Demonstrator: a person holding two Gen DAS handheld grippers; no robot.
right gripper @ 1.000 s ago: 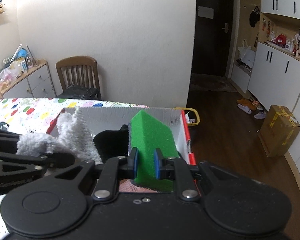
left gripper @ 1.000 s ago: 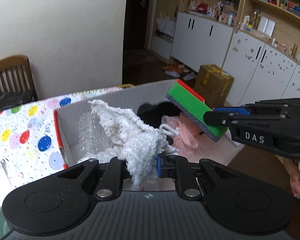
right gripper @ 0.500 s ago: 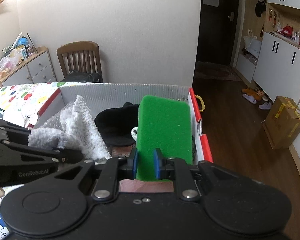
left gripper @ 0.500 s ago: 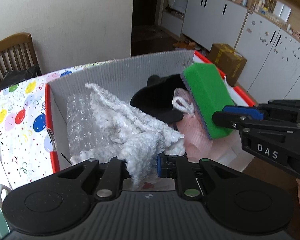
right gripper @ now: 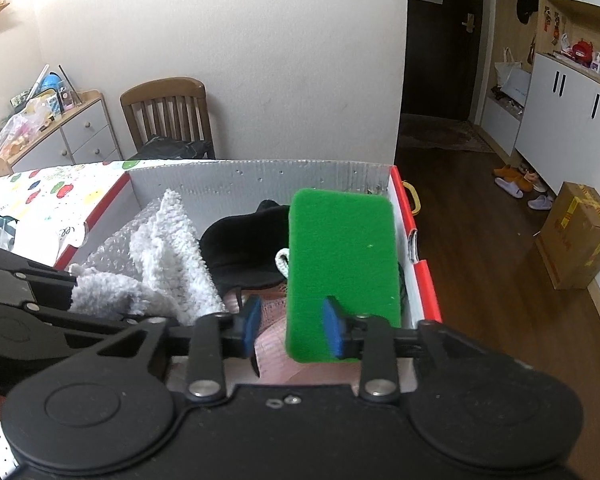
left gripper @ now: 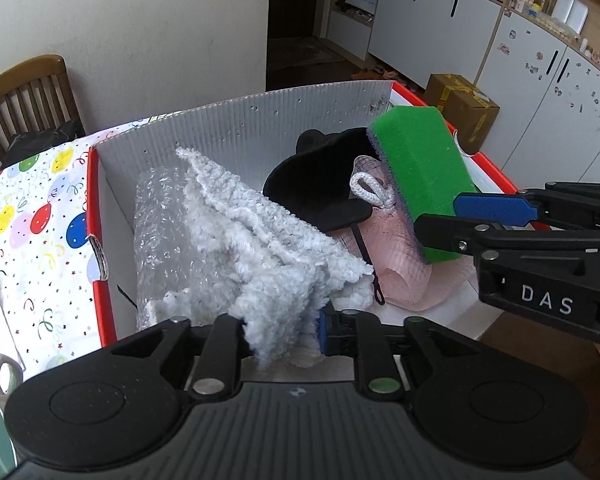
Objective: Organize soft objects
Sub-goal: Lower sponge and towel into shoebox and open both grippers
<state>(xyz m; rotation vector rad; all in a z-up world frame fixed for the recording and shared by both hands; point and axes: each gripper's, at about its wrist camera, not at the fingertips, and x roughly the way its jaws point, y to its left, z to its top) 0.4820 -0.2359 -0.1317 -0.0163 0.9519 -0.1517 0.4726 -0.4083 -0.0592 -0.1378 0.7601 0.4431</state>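
We are mid-drop: our right gripper stands spread around the green sponge at the box's right edge, our left gripper pinching the white towel, which needs releasing inside next.

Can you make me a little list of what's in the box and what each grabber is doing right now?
box: white walls, red edges
in the box: bubble wrap, black hat, pink cloth
left gripper: shut on fluffy white towel
right gripper: jaws apart around the green sponge, which sits over the box
under the box: balloon tablecloth
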